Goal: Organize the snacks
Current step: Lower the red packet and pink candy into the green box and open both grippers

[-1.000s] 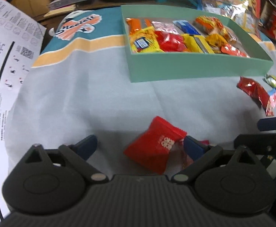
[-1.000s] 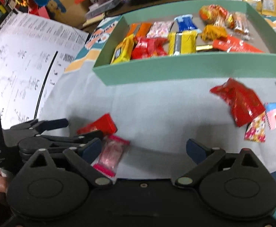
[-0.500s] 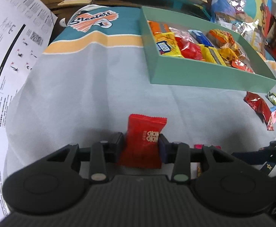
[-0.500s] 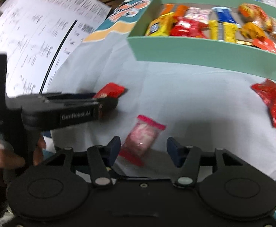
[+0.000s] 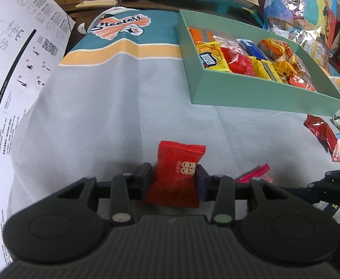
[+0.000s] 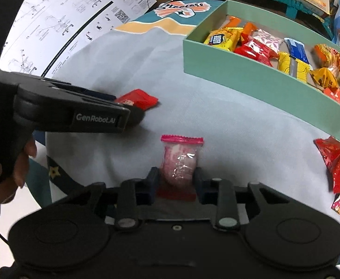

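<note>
On pale grey cloth (image 5: 104, 116) beside green box (image 5: 251, 93): left gripper (image 5: 173, 177) clamping red packet (image 5: 175, 174); right gripper (image 6: 175, 181) closing around pink candy (image 6: 179, 160).

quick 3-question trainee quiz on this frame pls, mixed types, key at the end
1. True or false: the red packet sits between the left gripper pads.
2. What is between the right gripper pads? A) a yellow bar B) a pink-and-clear wrapped candy C) nothing
3. Fill in: the sorted snacks lie in a ____ coloured box.

Key:
1. True; the pads press on its sides.
2. B; the jaws are closing on it, pads already at its sides.
3. Green. More loose snacks, including a crinkled red packet, lie on the cloth outside it.
</note>
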The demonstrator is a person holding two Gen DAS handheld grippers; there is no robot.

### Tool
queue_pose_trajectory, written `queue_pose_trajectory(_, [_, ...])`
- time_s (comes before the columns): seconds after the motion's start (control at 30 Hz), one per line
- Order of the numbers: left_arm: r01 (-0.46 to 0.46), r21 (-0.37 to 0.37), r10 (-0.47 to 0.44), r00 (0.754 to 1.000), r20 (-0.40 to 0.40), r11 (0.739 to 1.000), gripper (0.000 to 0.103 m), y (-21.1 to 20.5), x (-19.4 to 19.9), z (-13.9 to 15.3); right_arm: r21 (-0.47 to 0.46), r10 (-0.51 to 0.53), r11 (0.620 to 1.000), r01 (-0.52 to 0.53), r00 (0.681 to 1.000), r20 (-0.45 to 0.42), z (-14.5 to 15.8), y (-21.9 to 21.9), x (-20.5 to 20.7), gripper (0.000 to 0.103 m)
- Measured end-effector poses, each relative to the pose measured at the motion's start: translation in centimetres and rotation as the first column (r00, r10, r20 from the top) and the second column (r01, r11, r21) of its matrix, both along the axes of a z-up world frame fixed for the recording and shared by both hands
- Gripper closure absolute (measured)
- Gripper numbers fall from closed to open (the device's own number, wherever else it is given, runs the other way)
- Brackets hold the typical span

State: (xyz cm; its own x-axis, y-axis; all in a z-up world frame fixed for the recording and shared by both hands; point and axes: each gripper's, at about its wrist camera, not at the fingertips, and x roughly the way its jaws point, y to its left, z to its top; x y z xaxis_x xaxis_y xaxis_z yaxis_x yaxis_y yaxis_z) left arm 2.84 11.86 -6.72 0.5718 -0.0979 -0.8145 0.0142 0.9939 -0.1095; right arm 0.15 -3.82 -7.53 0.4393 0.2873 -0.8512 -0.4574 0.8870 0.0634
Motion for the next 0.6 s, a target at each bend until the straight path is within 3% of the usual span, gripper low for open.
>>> queue_pose_trajectory(0.27, [-0.010, -0.016, 0.010, 1.000, 0.001, 1.000, 0.069, -0.4, -0.2, 1.1, 0.111, -0.106, 0.988, 0.107, 0.994, -0.009, 1.4, -4.3, 0.7, 0.075])
queue_pose_trajectory(0.6, [0.027, -0.052, -0.024, 0.997, 0.068, 0.998, 0.069, -2.7, 1.3, 5.4, 0.271, -0.227, 0.938, 0.215, 0.974, 0.013, 4.6, -10.4, 2.2, 0.075])
